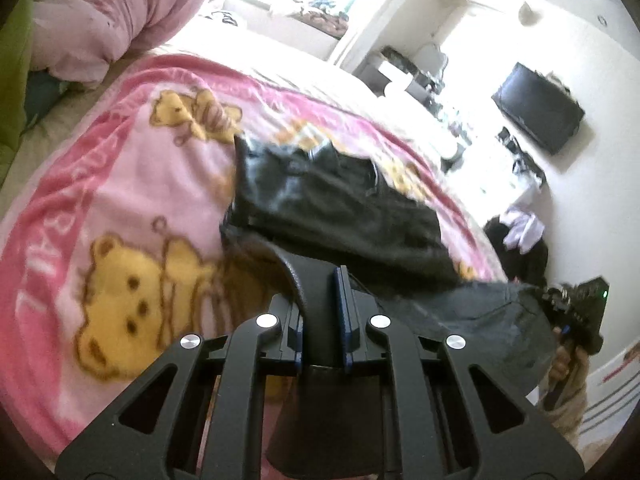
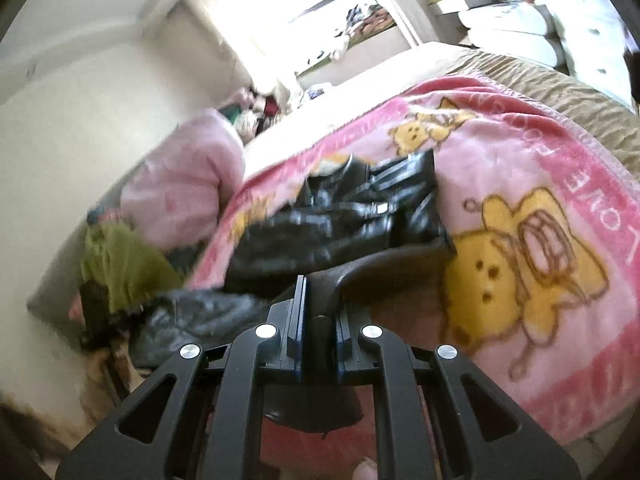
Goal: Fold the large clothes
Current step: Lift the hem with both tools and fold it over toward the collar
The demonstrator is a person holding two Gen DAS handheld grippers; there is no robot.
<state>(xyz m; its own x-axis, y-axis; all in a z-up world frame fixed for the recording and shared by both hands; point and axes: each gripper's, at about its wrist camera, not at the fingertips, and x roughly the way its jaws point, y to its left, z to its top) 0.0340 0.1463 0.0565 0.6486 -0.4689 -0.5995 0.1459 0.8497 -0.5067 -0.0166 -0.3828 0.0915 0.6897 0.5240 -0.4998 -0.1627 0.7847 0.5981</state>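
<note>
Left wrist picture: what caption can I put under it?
Left gripper pinches the black jacket's hem above the pink teddy blanket.

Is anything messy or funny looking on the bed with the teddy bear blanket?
A bit. The black jacket lies crumpled and bunched on the pink bear blanket, not flat. Each hand-held gripper, left and right, is shut on an edge of it. Nothing looks torn or spilled, though the pictures are blurry.

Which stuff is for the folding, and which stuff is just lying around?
For the folding:
black jacket
left claw
right claw

Just lying around:
bear blanket
pink pillow
green cloth
wall TV
</note>
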